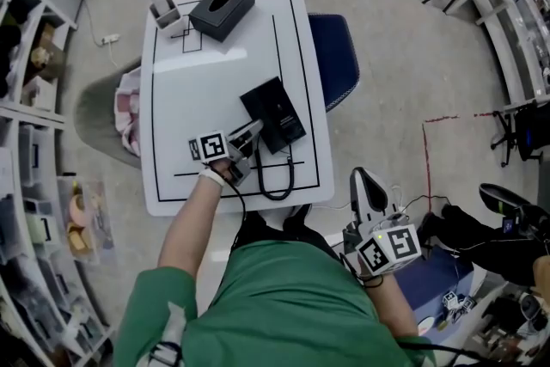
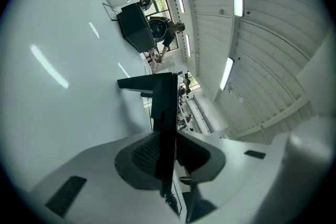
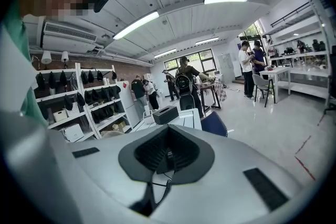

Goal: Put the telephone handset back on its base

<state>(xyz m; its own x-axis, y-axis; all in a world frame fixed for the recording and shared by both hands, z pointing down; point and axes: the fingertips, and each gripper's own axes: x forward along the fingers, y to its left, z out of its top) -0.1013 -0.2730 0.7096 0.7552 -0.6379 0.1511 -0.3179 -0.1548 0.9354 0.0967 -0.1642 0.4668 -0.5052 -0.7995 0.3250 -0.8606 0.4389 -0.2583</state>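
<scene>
- The left gripper [image 1: 249, 135] reaches in from the near left of the tabletop [image 1: 193, 82] toward its middle. Its fingers [image 2: 137, 159] pinch a thin black bar seen edge-on, judged to be the handset [image 2: 164, 105].
- The handset's long axis runs straight ahead along the fingers, toward the far right corner.
- The base [image 1: 279, 112] lies just ahead and to the right, touching the fingers or nearly so. Black on black, the head view cannot separate handset from base.
- The cord [image 1: 277, 185] loops toward the near edge.
- The right gripper [image 1: 365, 183] hangs off the near right corner, well apart, with its fingers [image 3: 195, 153] pressed together on nothing. The setting-down therefore looks like the left gripper's job.
</scene>
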